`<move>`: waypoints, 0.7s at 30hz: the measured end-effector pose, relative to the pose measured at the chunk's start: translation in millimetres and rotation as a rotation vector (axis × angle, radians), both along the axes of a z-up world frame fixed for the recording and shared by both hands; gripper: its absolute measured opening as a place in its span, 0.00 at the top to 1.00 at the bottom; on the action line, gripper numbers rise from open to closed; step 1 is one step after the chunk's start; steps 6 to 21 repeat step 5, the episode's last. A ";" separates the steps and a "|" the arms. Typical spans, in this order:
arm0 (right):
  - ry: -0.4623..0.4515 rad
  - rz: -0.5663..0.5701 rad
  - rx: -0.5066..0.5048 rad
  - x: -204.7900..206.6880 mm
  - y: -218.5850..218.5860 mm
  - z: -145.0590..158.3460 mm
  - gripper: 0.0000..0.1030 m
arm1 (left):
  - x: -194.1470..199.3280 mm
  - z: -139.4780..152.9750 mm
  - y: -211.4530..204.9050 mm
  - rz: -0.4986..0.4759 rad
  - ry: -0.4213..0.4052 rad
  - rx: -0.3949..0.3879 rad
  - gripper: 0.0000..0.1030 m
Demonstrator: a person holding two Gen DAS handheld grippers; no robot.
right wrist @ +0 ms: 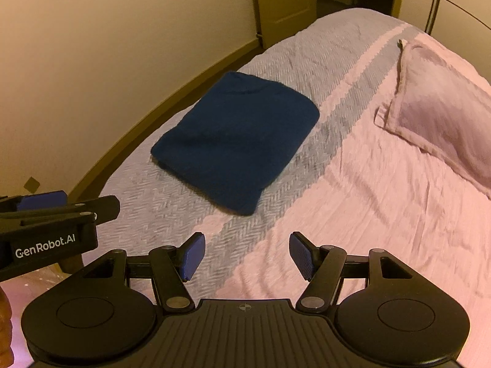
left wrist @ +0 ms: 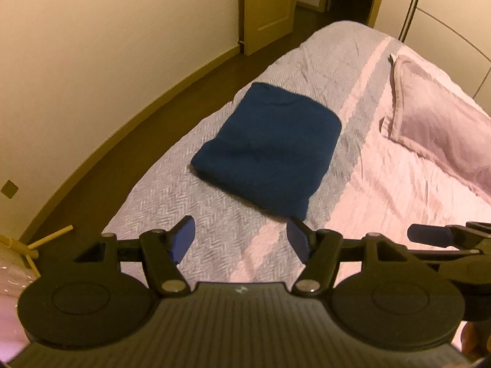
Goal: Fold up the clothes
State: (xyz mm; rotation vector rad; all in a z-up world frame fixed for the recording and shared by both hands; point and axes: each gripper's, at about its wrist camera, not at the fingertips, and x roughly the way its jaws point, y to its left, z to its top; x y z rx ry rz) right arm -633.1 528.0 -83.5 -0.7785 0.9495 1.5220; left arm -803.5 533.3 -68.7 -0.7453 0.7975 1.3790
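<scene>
Folded garment (left wrist: 270,150) lies on bed (left wrist: 399,190), ahead of left tool (left wrist: 241,239), apart from it. From right tool (right wrist: 245,256) it lies ahead-left. Pillow (right wrist: 445,119) on bed, ahead-right of both tools, well apart from garment. Left tool beside right tool, on its left. Door (left wrist: 267,6) far ahead, beyond bed.

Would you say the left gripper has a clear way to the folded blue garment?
Probably yes: the left gripper hangs with jaws apart and empty, and only bare bedspread lies before the blue garment.

Home bedroom, made bed (left wrist: 307,61), pillow (left wrist: 435,122), open door (left wrist: 264,9)
</scene>
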 end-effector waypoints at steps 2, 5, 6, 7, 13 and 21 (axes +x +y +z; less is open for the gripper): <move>-0.005 0.001 0.000 4.8 3.3 0.0 0.38 | 5.1 -0.9 3.5 0.008 0.003 -0.002 0.39; 0.004 0.000 0.002 11.3 6.9 2.5 0.38 | 10.8 0.7 7.2 0.013 0.017 -0.007 0.39; 0.004 0.000 0.002 11.3 6.9 2.5 0.38 | 10.8 0.7 7.2 0.013 0.017 -0.007 0.39; 0.004 0.000 0.002 11.3 6.9 2.5 0.38 | 10.8 0.7 7.2 0.013 0.017 -0.007 0.39; 0.004 0.000 0.002 11.3 6.9 2.5 0.38 | 10.8 0.7 7.2 0.013 0.017 -0.007 0.39; 0.004 0.000 0.002 11.3 6.9 2.5 0.38 | 10.8 0.7 7.2 0.013 0.017 -0.007 0.39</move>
